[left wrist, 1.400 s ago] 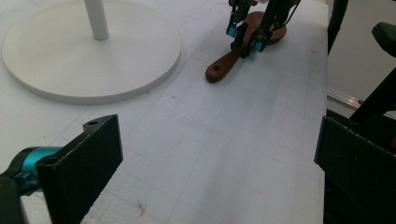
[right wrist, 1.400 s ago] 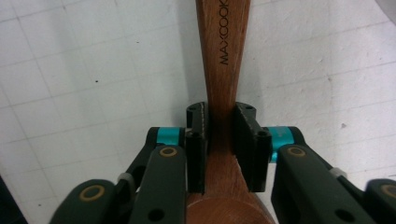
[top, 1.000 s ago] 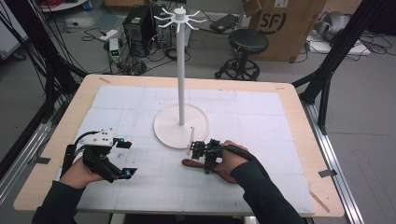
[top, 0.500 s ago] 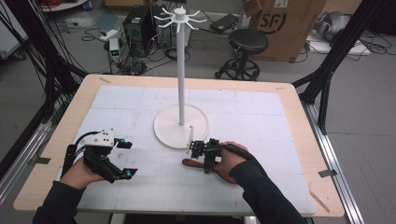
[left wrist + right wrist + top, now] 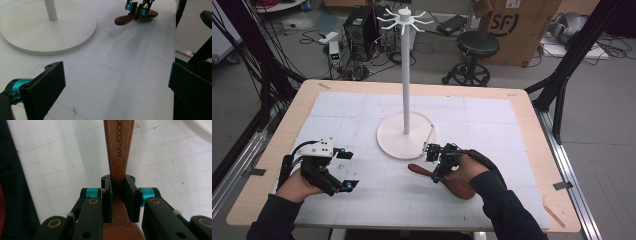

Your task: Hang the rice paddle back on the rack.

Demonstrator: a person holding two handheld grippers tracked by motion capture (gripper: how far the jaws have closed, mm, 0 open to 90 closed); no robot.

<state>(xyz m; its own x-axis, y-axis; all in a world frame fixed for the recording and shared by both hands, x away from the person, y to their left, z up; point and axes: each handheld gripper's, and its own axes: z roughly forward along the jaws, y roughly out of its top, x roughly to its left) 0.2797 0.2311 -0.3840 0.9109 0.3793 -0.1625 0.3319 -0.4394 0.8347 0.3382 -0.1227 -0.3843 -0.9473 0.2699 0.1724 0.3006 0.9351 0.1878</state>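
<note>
A white gridded mat (image 5: 492,135) is spread over the wooden table (image 5: 532,107), and near its middle a tall white rack (image 5: 406,75) is stood on a round base (image 5: 397,142), with short hooks spread at the top of its pole. The base is seen just beside the wooden spoon (image 5: 447,178), on the far side of it, apart from the spoon. Beyond the table, a black stool (image 5: 472,52), a cardboard box (image 5: 517,25) and cables on the floor can be made out.

The spoon is laid flat on the mat at the near right of the base. It is made of dark reddish-brown wood, with a flat handle on which the word MAXCOOK is printed, as seen in the right gripper view. Its long axis is set roughly left to right across the table, with the handle end pointed left and the broad bowl end turned toward the person's right hand.

The right gripper (image 5: 117,188) is clamped on the spoon's neck, both jaws pressed against the handle's sides. The left gripper (image 5: 343,170) is held at the near left of the mat with its jaws spread wide, nothing between them.
</note>
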